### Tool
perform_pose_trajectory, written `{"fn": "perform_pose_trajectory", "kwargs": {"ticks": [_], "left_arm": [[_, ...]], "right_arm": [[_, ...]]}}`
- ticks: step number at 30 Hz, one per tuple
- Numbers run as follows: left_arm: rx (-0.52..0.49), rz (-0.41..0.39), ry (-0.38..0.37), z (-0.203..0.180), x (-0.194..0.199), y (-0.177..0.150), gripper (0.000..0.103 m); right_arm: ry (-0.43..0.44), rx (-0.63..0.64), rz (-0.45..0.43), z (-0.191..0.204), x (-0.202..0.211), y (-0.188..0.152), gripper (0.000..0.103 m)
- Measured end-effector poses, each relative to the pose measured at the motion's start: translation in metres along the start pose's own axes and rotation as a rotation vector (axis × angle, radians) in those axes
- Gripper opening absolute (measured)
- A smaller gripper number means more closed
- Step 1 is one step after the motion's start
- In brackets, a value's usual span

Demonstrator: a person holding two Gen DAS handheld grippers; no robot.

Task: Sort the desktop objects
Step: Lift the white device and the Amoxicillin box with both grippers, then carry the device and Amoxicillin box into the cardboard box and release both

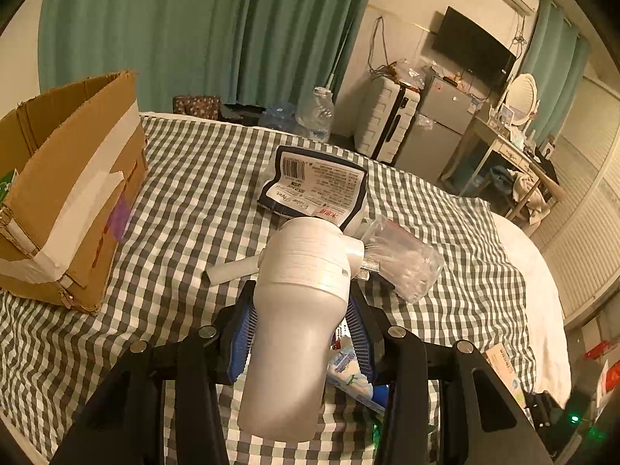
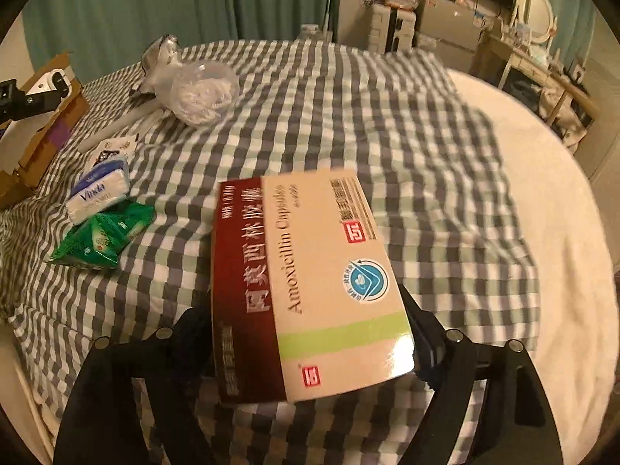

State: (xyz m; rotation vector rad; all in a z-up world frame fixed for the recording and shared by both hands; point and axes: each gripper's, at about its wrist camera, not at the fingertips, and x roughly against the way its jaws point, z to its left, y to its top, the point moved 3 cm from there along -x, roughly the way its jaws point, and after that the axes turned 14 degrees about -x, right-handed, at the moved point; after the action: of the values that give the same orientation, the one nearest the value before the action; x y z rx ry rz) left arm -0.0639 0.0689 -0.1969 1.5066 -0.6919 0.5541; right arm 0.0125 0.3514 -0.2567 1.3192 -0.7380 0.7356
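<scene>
Green curtains (image 1: 217,31) are hanging behind a bed spread with a grey-and-white checked cloth (image 1: 201,178), and an open cardboard box (image 1: 73,190) is sitting at its left side. The left gripper (image 1: 300,333) is clamping a white plastic bottle (image 1: 298,310) between its blue-padded fingers (image 1: 242,343), above a dark-edged pouch (image 1: 316,186) with a barcode and a clear bag (image 1: 403,259); the pouch's small print is staying illegible. The right gripper (image 2: 310,333) is holding a medicine box (image 2: 310,279) reading "Amoxicillin Capsules", which is hiding its fingertips. Only the right wrist view is showing the "Vinda" tissue pack (image 2: 99,193) and green sachets (image 2: 102,238) lying together, well apart from a bag of white pieces (image 2: 201,93).
</scene>
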Motion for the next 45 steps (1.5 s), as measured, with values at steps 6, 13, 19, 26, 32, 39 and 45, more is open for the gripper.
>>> {"fn": "perform_pose_trajectory", "kwargs": {"ticks": [6, 13, 19, 26, 32, 39, 45], "left_arm": [[-0.026, -0.055, -0.006, -0.006, 0.028, 0.018, 0.045], [-0.073, -0.130, -0.015, -0.016, 0.082, 0.036, 0.045], [-0.073, -0.177, -0.057, -0.012, 0.121, 0.052, 0.045], [-0.090, -0.239, -0.077, 0.014, 0.167, 0.071, 0.045], [-0.056, -0.275, -0.040, 0.063, 0.193, 0.078, 0.045], [0.001, -0.267, 0.064, 0.149, 0.194, 0.077, 0.045], [0.083, -0.209, 0.167, 0.233, 0.176, 0.071, 0.045]], "right_arm": [[0.008, 0.045, -0.077, 0.020, 0.045, 0.003, 0.077], [0.037, 0.066, -0.183, 0.046, 0.107, 0.028, 0.077], [0.062, 0.118, -0.289, 0.076, 0.164, 0.046, 0.077], [0.105, 0.160, -0.355, 0.124, 0.209, 0.062, 0.077], [0.190, 0.213, -0.388, 0.178, 0.229, 0.079, 0.077], [0.300, 0.273, -0.349, 0.256, 0.220, 0.098, 0.077], [0.395, 0.299, -0.265, 0.326, 0.185, 0.115, 0.077]]}}
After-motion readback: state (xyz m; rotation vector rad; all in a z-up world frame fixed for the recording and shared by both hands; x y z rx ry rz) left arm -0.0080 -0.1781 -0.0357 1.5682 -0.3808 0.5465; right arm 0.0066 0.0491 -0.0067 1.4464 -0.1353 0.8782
